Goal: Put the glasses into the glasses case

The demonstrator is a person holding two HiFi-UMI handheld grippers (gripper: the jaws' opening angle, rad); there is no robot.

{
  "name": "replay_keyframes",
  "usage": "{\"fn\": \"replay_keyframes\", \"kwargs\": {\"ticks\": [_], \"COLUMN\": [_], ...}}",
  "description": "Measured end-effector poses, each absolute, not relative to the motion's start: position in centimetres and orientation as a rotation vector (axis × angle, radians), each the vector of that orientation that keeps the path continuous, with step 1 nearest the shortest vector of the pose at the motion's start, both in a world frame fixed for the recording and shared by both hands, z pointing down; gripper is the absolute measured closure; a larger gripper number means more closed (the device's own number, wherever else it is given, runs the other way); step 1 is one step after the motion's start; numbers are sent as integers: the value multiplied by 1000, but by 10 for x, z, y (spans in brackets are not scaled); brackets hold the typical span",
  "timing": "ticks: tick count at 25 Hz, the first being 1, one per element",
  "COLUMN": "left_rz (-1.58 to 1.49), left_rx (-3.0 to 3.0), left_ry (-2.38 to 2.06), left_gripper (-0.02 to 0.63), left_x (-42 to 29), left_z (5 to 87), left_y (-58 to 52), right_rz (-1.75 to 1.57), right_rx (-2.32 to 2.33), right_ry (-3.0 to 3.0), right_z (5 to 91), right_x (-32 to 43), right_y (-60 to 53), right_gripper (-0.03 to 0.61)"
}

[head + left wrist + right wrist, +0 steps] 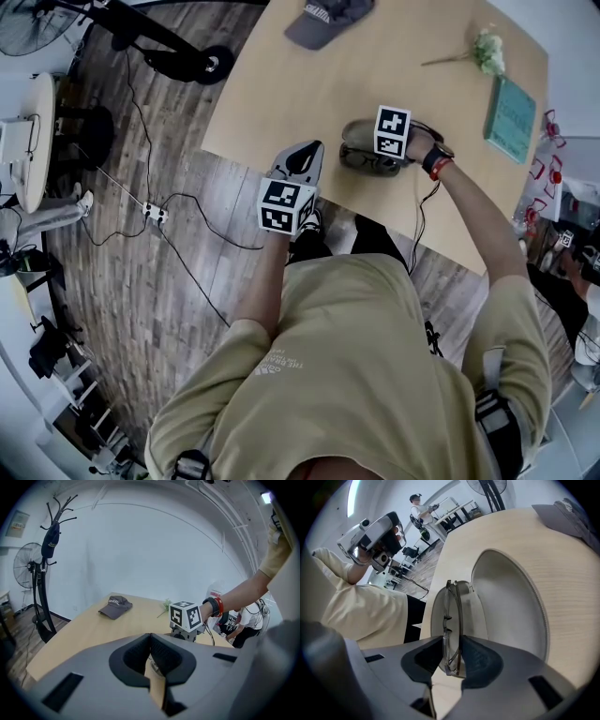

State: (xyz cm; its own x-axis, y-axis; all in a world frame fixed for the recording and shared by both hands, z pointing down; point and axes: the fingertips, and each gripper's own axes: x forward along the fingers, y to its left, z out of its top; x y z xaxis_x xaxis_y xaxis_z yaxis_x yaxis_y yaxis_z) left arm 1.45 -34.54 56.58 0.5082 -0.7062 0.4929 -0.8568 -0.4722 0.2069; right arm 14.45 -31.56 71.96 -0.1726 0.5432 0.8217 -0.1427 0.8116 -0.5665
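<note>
An open grey glasses case (pixel 357 133) lies on the tan table (pixel 281 84) near its front edge. In the right gripper view its lid (pixel 511 606) stands up at the right and its shallow tray (pixel 437 616) lies below the jaws. My right gripper (pixel 452 641) is shut on the folded clear-framed glasses (pixel 453 611), which stand on edge with their far end over the tray. In the head view that gripper (pixel 380 157) is right over the case. My left gripper (pixel 306 152) hovers shut and holding nothing at the table edge, left of the case; its pads (pixel 157 645) meet at the tips.
A grey cap (pixel 326 19) lies at the table's far side, with a flower sprig (pixel 486 49) and a teal book (pixel 512 117) to the right. A standing fan (pixel 29 569) and coat stand (pixel 49 541) are on the floor beyond the table, and cables (pixel 155 214) trail over the floor.
</note>
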Motion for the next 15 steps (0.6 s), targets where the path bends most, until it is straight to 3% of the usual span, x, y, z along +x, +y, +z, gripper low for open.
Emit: {"fn": "replay_keyframes", "kwargs": {"ticks": [3,15], "left_rz": [475,451], "left_rx": [2322,2335], "left_ry": [-1294,-1284], "left_gripper": [591,591], "left_x": [11,10], "left_z": [568,560], "left_y": [-344,-333], "right_rz": [576,464], "right_rx": [-304,-213], "right_ry": [-1635,-1633], "right_z": [724,719], "right_x": [144,146], "right_y": [-316,-320], "right_gripper": [460,316]}}
